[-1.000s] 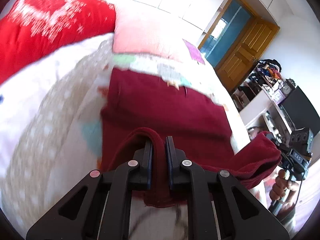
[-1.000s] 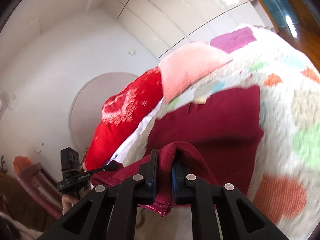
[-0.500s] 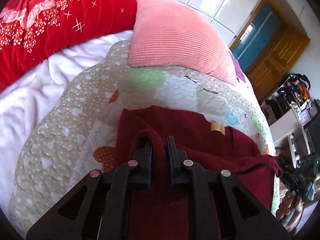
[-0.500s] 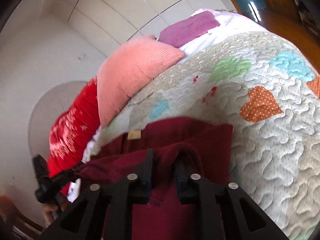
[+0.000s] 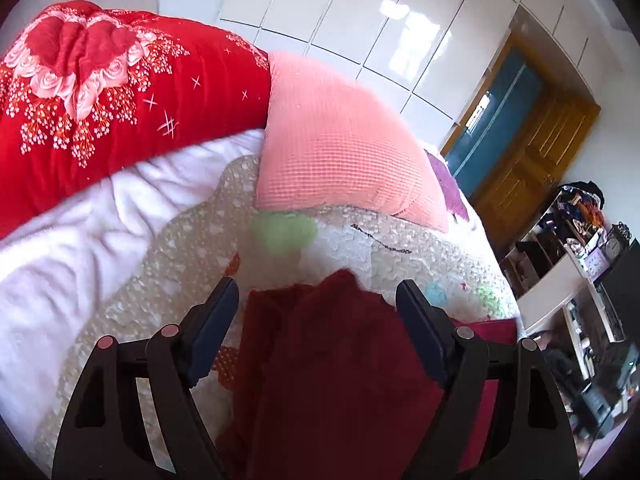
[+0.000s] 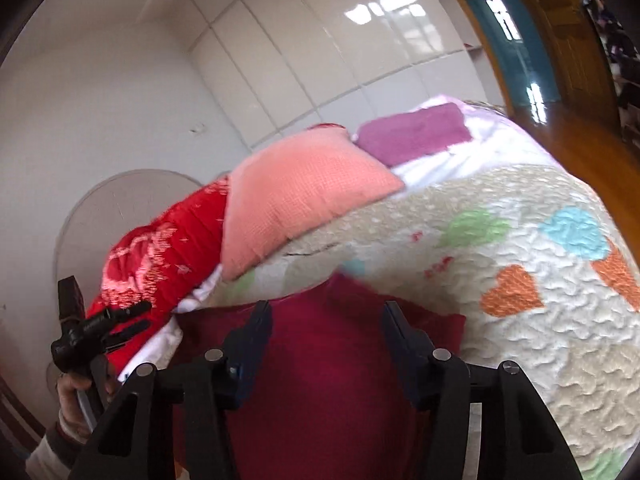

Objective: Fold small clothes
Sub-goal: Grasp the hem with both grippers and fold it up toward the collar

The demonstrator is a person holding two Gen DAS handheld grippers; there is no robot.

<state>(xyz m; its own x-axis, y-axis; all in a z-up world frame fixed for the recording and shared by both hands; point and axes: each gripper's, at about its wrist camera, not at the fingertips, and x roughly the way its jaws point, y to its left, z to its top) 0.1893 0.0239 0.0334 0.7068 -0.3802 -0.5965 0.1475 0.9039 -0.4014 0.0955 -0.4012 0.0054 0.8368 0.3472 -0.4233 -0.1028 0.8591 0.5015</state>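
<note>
Maroon knit garment (image 5: 340, 360): soft, light, limp; lies folded on the quilted bed (image 5: 420, 248), near edge. Your left tool (image 5: 316, 300) and right tool (image 6: 326, 312) have just been opening, both released, cloth lying loose between them. Pinch hem corners.

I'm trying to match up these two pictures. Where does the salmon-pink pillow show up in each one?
Left wrist view: the salmon-pink pillow sits upper centre, right of the red floral blanket, above the dark red garment.
Right wrist view: the pillow lies left of centre, between the red blanket and a purple cloth.
Shared landmark: the heart-patterned quilt under the pillow's near edge.
</note>
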